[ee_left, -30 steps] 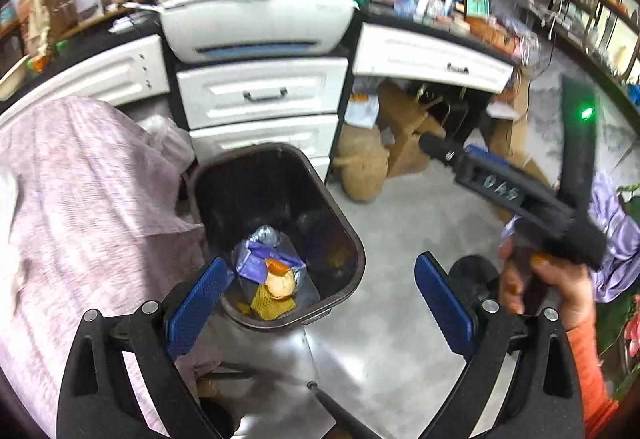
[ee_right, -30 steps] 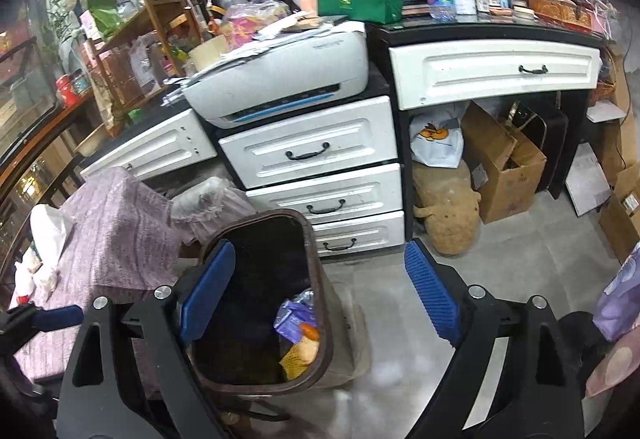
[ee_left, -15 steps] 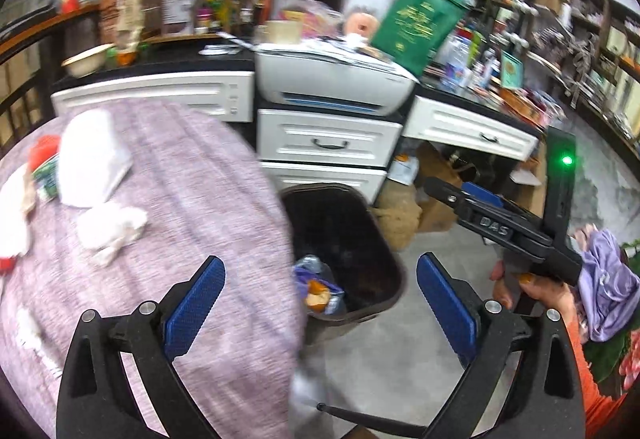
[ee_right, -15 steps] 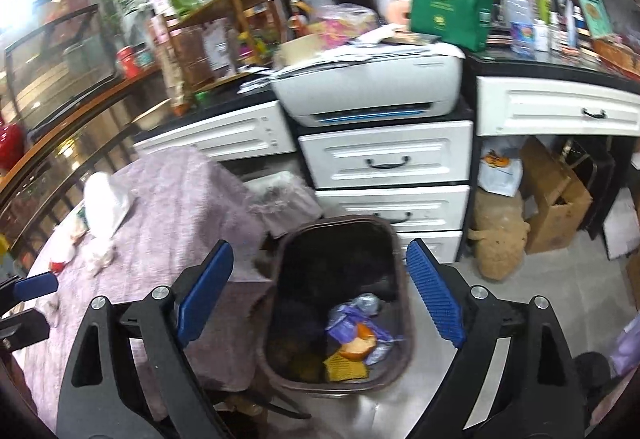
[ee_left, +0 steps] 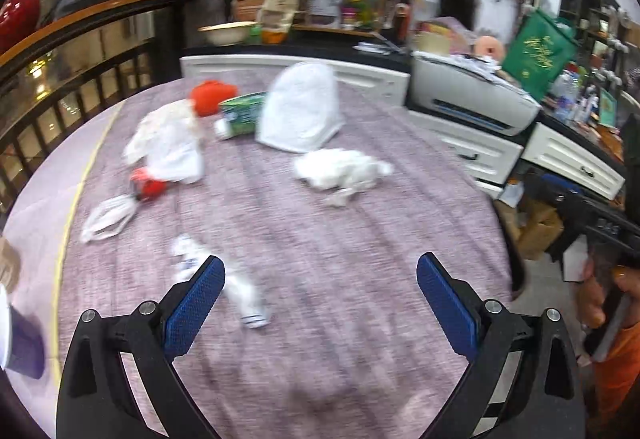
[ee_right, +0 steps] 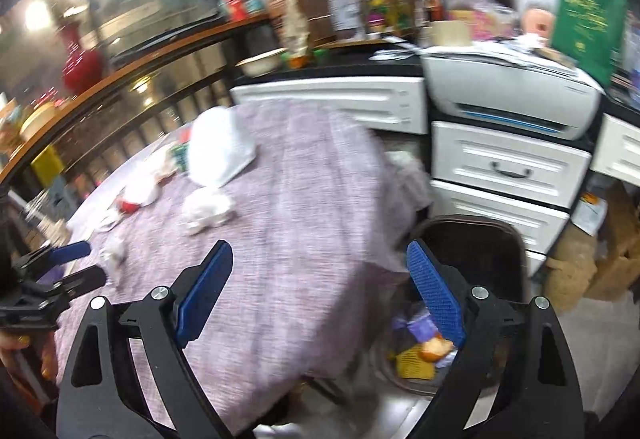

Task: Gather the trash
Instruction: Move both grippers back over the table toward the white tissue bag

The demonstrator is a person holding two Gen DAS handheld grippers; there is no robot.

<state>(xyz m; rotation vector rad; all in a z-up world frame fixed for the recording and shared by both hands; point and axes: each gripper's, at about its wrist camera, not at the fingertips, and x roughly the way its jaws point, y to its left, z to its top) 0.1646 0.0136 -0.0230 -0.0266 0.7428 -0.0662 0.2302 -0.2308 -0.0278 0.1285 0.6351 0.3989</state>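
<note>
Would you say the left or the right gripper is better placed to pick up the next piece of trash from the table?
Probably the left gripper: open and empty, over the table near a crumpled wrapper. The right gripper, also open, straddles the table edge and the bin.

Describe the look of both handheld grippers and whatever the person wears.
Both the left gripper and the right gripper have black forked frames with silver bolts and jaws faced with textured blue pads. An orange sleeve shows at the right hand.
</note>
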